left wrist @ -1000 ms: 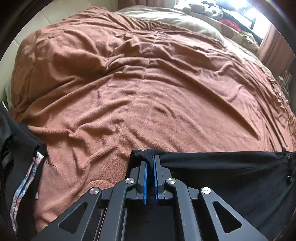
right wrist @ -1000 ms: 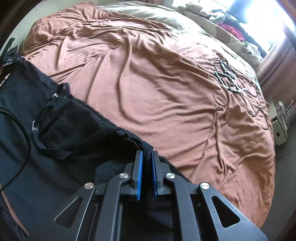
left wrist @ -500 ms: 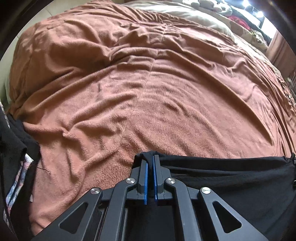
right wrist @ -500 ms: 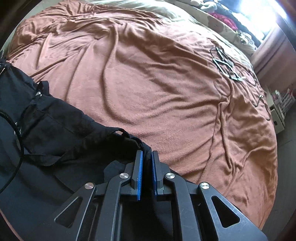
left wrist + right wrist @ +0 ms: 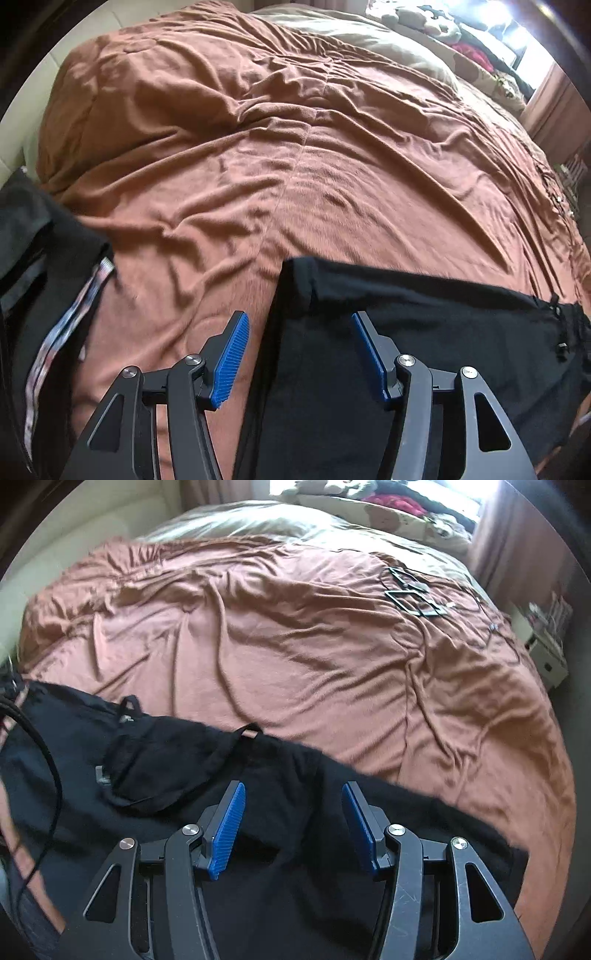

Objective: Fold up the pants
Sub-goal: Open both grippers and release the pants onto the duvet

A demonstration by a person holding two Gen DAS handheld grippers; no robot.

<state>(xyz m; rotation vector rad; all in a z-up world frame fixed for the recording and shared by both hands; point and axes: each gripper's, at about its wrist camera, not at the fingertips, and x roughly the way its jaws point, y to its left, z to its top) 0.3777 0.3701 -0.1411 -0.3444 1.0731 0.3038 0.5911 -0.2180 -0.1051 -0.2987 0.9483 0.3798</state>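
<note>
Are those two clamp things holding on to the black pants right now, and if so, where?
No. Each hand-held gripper, left and right, has just been opening. The black pants lie loose on the brown blanket, below the blue pads.

A home bedroom: a rumpled brown bedspread (image 5: 332, 166) covers a wide bed.

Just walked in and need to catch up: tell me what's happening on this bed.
A person with a gripper in each hand is folding black pants on a bed covered with a rust-brown blanket. Both the left gripper and the right gripper have just been opening; their jaws now stand apart over the fabric without pinching it. The pants lie released on the blanket.
</note>
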